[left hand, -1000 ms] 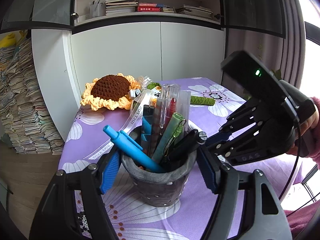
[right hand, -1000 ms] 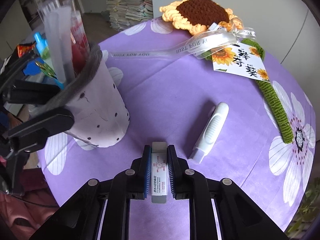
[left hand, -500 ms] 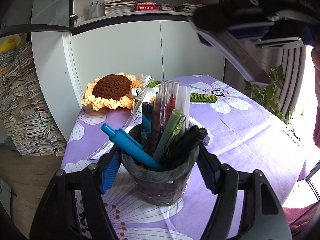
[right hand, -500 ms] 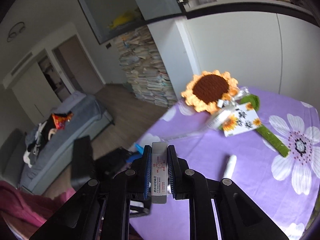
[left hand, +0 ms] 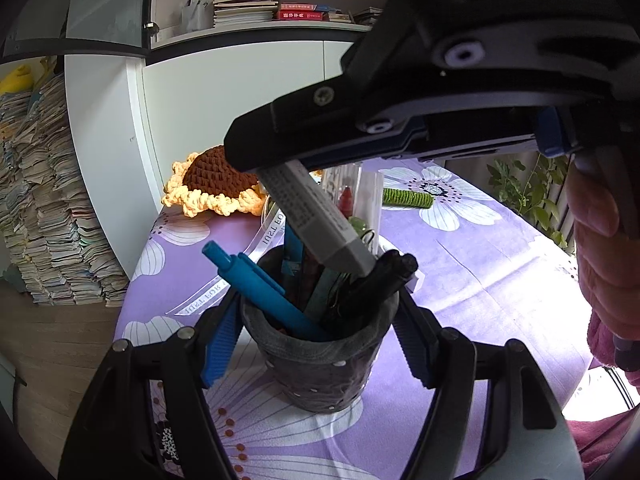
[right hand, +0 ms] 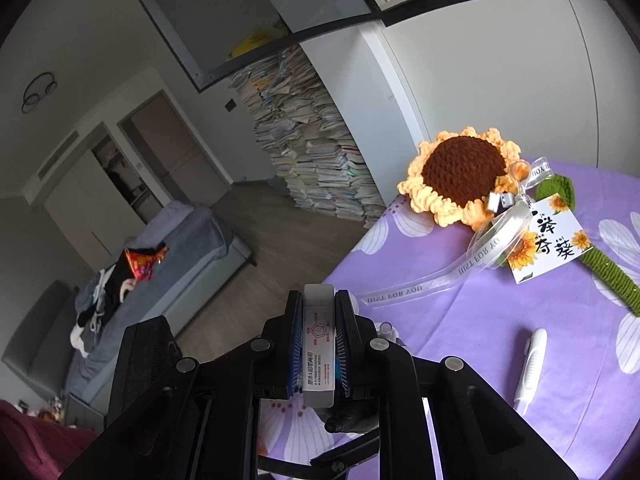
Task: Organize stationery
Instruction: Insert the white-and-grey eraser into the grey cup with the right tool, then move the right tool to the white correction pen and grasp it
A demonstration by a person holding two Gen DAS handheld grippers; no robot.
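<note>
My left gripper [left hand: 316, 336] is clamped on the pen holder [left hand: 320, 356], one blue pad on either side of its grey wall, and the holder stands upright on the purple floral tablecloth [left hand: 480, 264]. My right gripper [right hand: 318, 344] is closed on a slim white box [right hand: 318, 344] with printed text, held lengthwise between the pads; seen from the left wrist, that box [left hand: 316, 216] slants down over the holder, its grey end just above the black pens [left hand: 380, 280] at the rim. Risks, as I judge them: the holder is already crowded (blue pen [left hand: 260, 284], black pens, clear tubes), so the box may catch on a pen top and stop short, or lever a pen out; a release at this slant could let it tip over the rim onto the cloth; pushing down hard could skid or tilt the holder if the left grip slips. Box appearance: rectangular, white faces, grey ends, small diagram and lines of print, rigid-looking, undented. A white correction-tape-like tool [right hand: 530, 364] lies on the cloth, well apart from the holder, not yet stowed.
</note>
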